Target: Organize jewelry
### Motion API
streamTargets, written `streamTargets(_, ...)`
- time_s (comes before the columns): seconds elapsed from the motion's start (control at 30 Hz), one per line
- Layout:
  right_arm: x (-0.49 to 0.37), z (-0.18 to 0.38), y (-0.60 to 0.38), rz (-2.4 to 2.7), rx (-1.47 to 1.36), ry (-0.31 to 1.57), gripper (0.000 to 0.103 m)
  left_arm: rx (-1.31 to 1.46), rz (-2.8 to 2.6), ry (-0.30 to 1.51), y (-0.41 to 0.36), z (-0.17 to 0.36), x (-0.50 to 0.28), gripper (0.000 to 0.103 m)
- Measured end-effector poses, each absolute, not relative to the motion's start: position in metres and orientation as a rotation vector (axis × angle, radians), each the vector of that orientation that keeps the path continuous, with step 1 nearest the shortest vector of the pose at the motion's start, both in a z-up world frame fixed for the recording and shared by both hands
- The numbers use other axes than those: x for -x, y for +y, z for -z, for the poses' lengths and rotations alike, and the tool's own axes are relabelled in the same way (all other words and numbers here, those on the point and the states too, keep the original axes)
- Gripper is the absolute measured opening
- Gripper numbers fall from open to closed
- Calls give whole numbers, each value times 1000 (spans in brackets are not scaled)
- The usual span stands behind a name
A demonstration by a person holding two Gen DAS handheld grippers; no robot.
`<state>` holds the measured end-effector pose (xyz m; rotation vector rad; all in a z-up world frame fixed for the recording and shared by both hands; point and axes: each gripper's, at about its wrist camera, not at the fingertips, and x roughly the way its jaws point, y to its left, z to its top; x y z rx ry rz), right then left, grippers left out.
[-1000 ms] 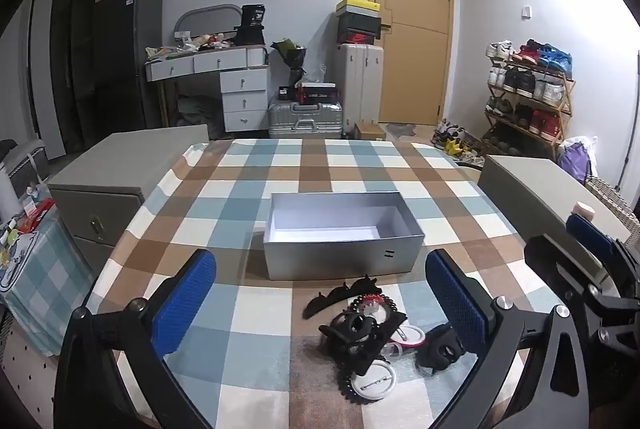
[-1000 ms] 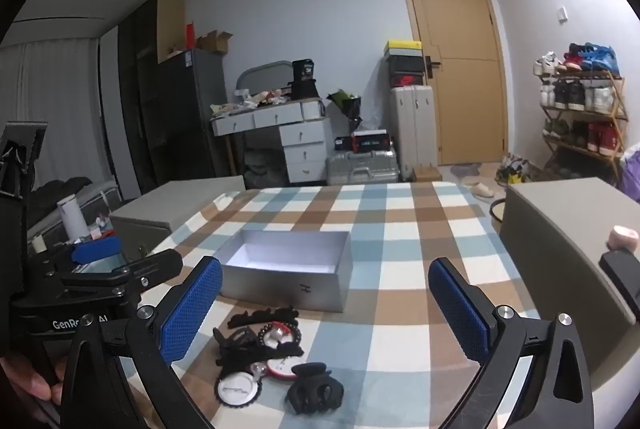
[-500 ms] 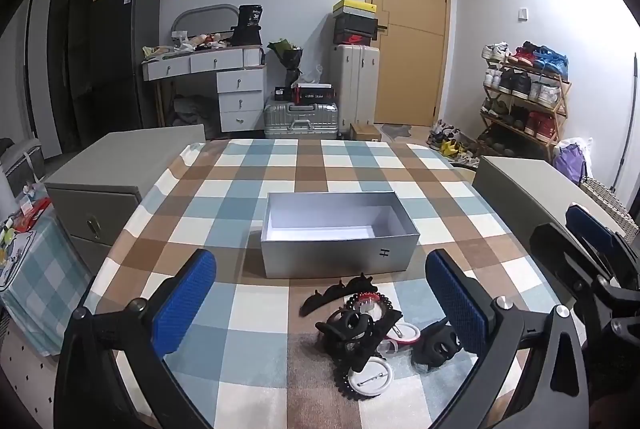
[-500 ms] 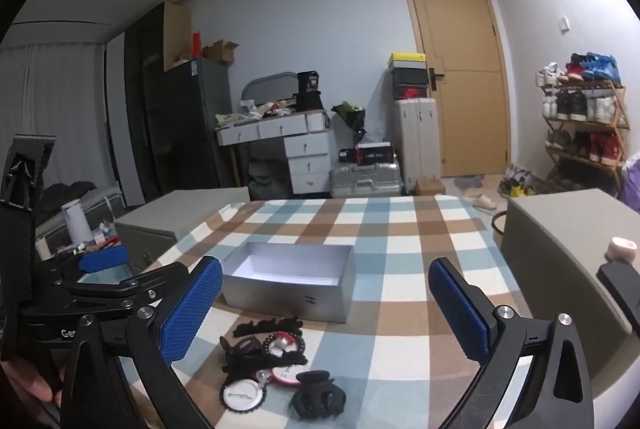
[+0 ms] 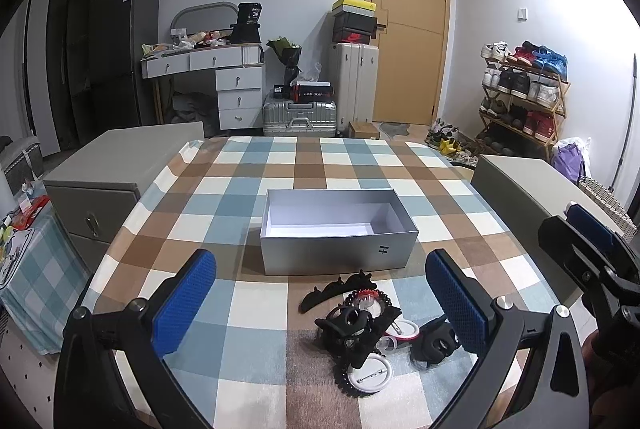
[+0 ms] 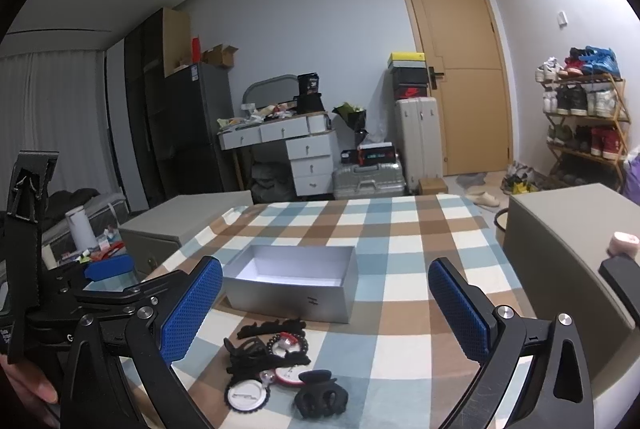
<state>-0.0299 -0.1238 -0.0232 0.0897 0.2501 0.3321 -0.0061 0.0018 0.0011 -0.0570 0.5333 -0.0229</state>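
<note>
Both tongs are spread wide right now and neither one is holding or touching anything. The left tongs (image 5: 320,305) hang above the near edge of the bench (image 5: 248,165), blue pads far apart, and the jewelry pile sits on the checkered cloth between the pads but closer to the right one. The right tongs (image 6: 326,309) are just as wide, also above the near edge, with the pile low between the pads and a bit left of center.

The pile itself: a long black scalloped hair clip (image 5: 338,287) lies nearest the box, just behind a dark beaded bracelet (image 5: 370,299) with a red and white bit in its middle. In front of that is a tangle of black clips (image 5: 352,329), then a round white badge with a dark frilly edge (image 5: 368,375) closest to the camera. A black claw clip (image 6: 320,399) sits to the right of the pile, almost touching it, and from the left wrist view it's partly behind the right pad.

The silver open box (image 5: 338,233) is on the bench just beyond the pile, long side facing the tongs, white inside, nothing in it.

In the right wrist view the left tongs show up at the far left edge, with a fingertip (image 6: 38,389) gripping the handle.
</note>
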Motion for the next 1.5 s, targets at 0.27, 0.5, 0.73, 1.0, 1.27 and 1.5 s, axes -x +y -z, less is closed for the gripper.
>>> streamTargets(0.27, 32, 21, -124, -330, -84, 245, 103, 54, 19, 534, 0, -2, 6, 102)
streamTargets(0.5, 34, 20, -125, -326, -80, 238, 103, 50, 20, 530, 1, -3, 8, 102)
streamTargets(0.73, 34, 20, -125, -330, -76, 242, 103, 49, 13, 528, 0, -4, 9, 102)
streamTargets(1.0, 34, 21, -126, -333, -83, 252, 103, 44, 11, 527, -1, -5, 10, 102)
streamTargets(1.27, 33, 23, -126, -333, -82, 257, 103, 45, 14, 530, -3, -6, 11, 102)
streamTargets(1.5, 32, 27, -126, -335, -83, 268, 103, 46, 16, 536, -2, -5, 10, 102)
